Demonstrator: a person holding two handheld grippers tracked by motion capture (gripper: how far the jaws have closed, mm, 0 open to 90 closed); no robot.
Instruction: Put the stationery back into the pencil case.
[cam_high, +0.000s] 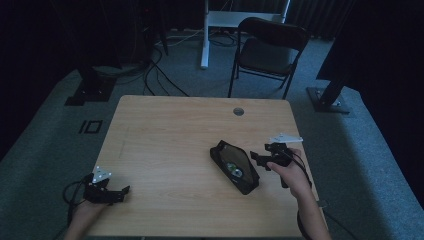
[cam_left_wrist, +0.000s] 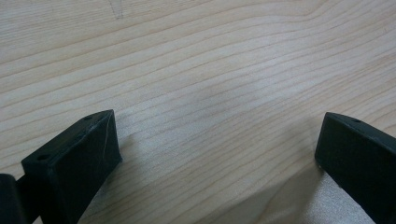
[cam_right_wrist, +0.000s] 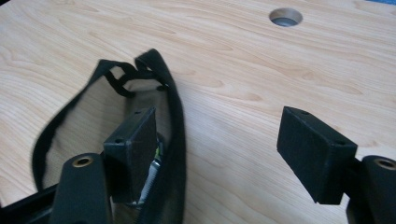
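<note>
One open black pouch (cam_high: 234, 166) just beside right tool (cam_high: 256, 159)

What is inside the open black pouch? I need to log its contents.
The black pouch lies unzipped, showing a light lining and a small green-and-silver item, too dim to identify. In the right gripper view a jaw covers most of that item.

I saw the wooden table (cam_high: 165, 150) bare across its left and middle, so my left gripper (cam_high: 116, 192), jaws spread, had open wood ahead. On the right, an open black pouch (cam_high: 234, 166) lay just beside my right gripper (cam_high: 257, 159); one spread jaw hung over its opening, the other over bare wood. A cable hole (cam_high: 238, 111) sat near the far edge. Beyond the table, a folding chair (cam_high: 268, 50) stood well apart.
</note>
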